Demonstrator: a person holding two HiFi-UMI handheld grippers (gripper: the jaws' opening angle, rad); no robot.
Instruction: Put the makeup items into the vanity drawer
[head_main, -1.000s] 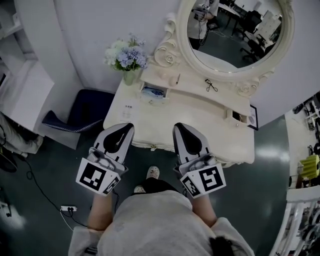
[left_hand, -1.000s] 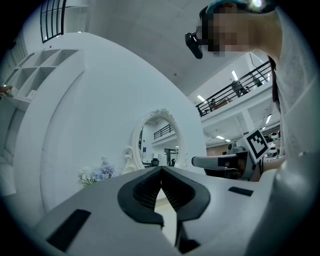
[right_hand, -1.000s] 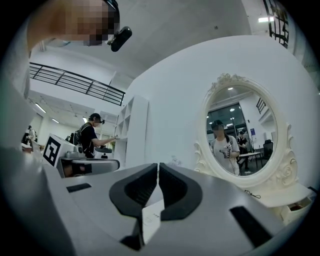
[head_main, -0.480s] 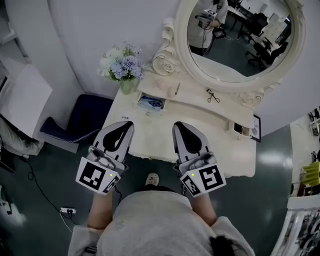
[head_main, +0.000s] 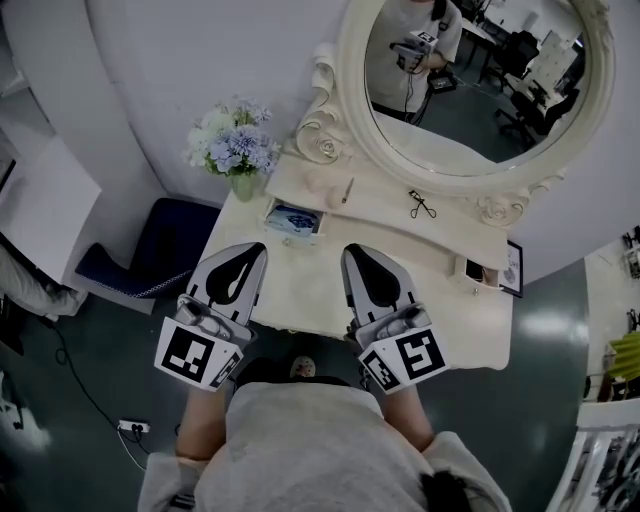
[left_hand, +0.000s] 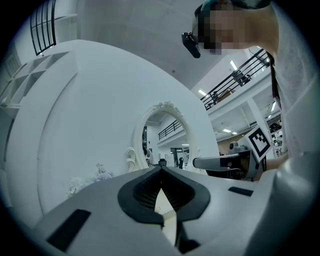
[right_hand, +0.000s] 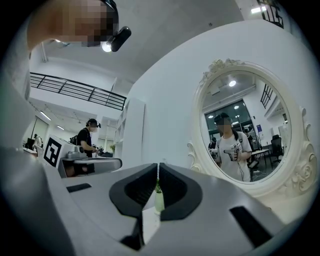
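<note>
The left tool (head_main: 254, 254) and right tool (head_main: 352, 254) are being held pressed together, empty, over the vanity worktop (head_main: 440, 310), at its near edge. At 1 o'clock from the left tool, the small drawer (head_main: 293, 221) is being shown open. Farther back, a slim makeup stick (head_main: 347, 190) at 12 o'clock from the right tool and an eyelash curler (head_main: 421, 204) at 2 o'clock are being carried by the ledge under the mirror (head_main: 470, 90).

left gripper (head_main: 254, 251): jaws together, empty, pointing forward
right gripper (head_main: 351, 252): jaws together, empty, level beside left

Drawer (head_main: 290, 231) contents too small.
</note>
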